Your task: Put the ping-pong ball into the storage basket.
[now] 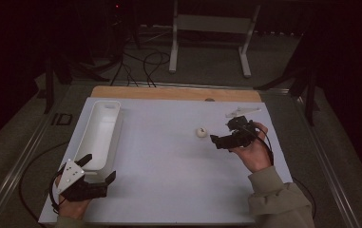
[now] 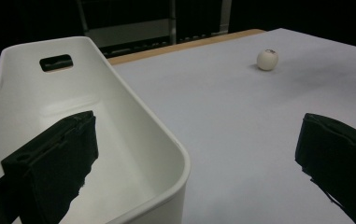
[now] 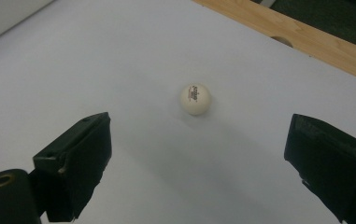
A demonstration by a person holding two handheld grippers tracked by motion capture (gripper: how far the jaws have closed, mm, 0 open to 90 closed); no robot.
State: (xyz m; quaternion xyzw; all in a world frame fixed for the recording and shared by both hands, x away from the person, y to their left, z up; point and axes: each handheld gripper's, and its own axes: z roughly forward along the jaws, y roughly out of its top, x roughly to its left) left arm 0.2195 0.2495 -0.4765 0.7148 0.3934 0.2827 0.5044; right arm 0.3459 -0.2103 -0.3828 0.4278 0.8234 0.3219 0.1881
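Observation:
A small white ball (image 1: 201,132) with a tiny printed mark lies on the white table top (image 1: 169,166), right of centre. My right gripper (image 1: 220,131) is held just right of it, open, its jaws pointing at the ball. In the right gripper view the ball (image 3: 195,99) sits ahead of the open right gripper (image 3: 199,158), apart from both jaws. My left gripper (image 1: 99,167) is open at the near left, by the near end of a long white bin (image 1: 100,130). In the left gripper view one jaw of the left gripper (image 2: 194,158) hangs over the empty bin (image 2: 133,98); the ball (image 2: 267,59) lies far off.
A pale flat piece (image 1: 242,112) lies on the table behind the right hand. A wooden strip (image 1: 176,92) runs along the table's far edge. Beyond it, a white stand (image 1: 212,28) and cables (image 1: 145,61) are on the floor.

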